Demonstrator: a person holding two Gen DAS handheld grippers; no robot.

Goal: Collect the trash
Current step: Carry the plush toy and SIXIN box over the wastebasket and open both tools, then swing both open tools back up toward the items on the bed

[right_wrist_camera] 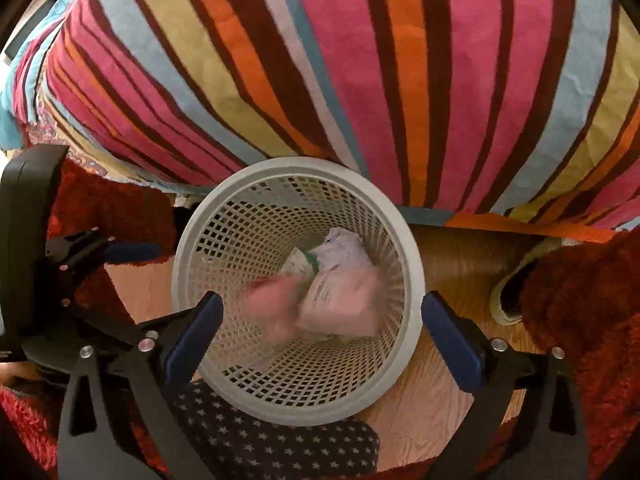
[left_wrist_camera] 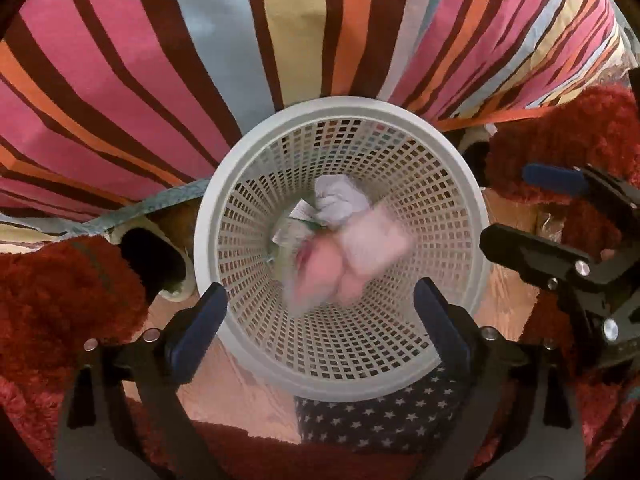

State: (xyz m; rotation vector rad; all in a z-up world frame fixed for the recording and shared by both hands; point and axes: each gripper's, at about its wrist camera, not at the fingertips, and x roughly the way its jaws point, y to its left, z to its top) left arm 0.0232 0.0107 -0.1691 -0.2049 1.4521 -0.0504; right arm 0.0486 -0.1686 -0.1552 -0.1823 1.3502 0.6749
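Observation:
A white lattice waste basket (left_wrist_camera: 460,184) stands on the floor beside the bed; it also shows in the right wrist view (right_wrist_camera: 412,256). Inside lie crumpled white paper (left_wrist_camera: 340,200) (right_wrist_camera: 344,252) and a printed wrapper (right_wrist_camera: 298,266). Blurred pink and pale pieces (left_wrist_camera: 360,256) (right_wrist_camera: 320,304) are in motion inside the basket, free of both grippers. My left gripper (left_wrist_camera: 320,332) is open and empty above the basket's near rim. My right gripper (right_wrist_camera: 322,340) is open and empty above the basket too; it also shows at the right of the left wrist view (left_wrist_camera: 532,208).
A striped bedspread (left_wrist_camera: 280,40) (right_wrist_camera: 360,60) hangs behind the basket. Red shaggy rugs (left_wrist_camera: 52,288) (right_wrist_camera: 592,312) lie on both sides on the wood floor (right_wrist_camera: 460,264). A slipper (left_wrist_camera: 160,252) (right_wrist_camera: 516,284) lies near the basket. A star-patterned dark cloth (left_wrist_camera: 384,416) (right_wrist_camera: 264,444) sits below it.

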